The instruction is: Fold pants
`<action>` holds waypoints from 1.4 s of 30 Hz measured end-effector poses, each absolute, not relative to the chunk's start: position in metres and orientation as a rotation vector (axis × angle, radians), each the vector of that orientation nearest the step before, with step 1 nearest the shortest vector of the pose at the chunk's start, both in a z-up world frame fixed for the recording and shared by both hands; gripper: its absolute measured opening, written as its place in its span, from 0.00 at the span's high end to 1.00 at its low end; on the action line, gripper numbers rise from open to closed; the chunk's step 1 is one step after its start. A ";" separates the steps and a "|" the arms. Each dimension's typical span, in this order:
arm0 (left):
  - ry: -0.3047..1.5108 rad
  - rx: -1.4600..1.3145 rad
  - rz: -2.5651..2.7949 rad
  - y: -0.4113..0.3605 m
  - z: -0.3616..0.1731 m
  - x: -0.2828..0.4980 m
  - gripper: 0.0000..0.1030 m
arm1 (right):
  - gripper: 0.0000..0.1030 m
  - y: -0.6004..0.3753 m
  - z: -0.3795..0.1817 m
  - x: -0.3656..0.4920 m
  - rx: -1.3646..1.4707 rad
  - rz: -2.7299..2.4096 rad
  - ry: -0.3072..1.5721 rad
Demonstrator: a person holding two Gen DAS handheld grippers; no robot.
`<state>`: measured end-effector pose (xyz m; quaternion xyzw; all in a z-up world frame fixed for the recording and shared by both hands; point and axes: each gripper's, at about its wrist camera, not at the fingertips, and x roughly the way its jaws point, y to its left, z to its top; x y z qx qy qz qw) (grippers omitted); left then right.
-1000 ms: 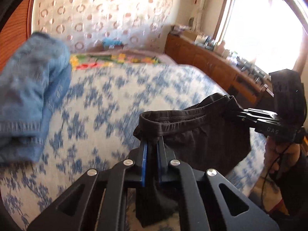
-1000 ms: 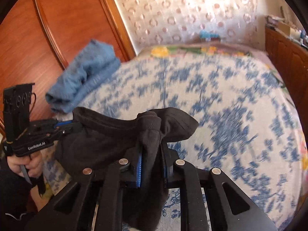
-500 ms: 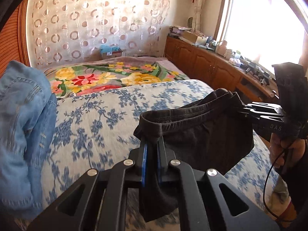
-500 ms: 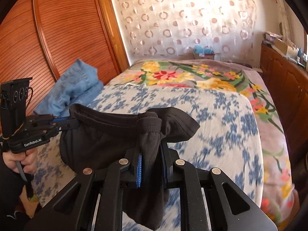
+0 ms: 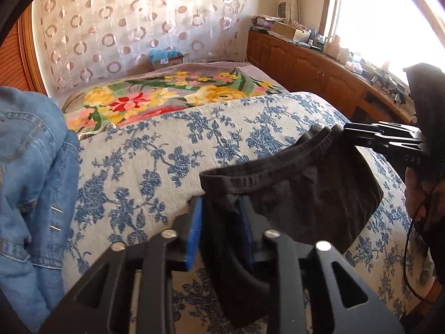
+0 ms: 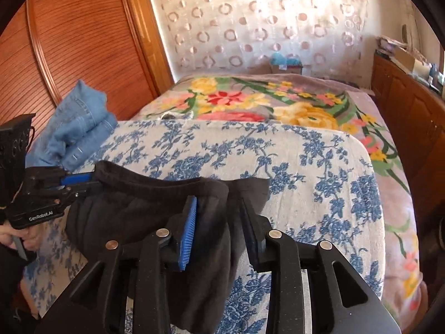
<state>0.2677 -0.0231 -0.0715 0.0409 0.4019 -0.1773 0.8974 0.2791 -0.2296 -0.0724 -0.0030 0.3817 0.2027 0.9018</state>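
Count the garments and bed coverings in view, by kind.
Black pants: 1
Blue denim garments: 1 pile, pieces cannot be told apart
Blue-flowered covers: 1
Multicolour floral blankets: 1
Total: 4

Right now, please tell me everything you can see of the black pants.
The black pants are dark, soft knit fabric with a ribbed waistband along the top edge. They hang folded and bunched over the blue-flowered bedspread. One end lies between the left gripper fingers, the other between the right gripper fingers. Both jaws have just been opening, and the blue pads stand off the cloth. A fold droops below each gripper.
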 end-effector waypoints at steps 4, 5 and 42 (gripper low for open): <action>0.834 0.100 -0.371 -0.020 -0.069 0.267 0.54 | 0.70 -0.229 -0.066 0.271 -0.010 0.440 0.782; 0.836 0.106 -0.371 -0.020 -0.069 0.267 0.53 | 0.70 -0.228 -0.065 0.270 -0.010 0.444 0.782; 0.878 0.109 -0.401 -0.033 -0.102 0.266 0.32 | 0.51 -0.219 -0.089 0.216 -0.012 0.296 0.928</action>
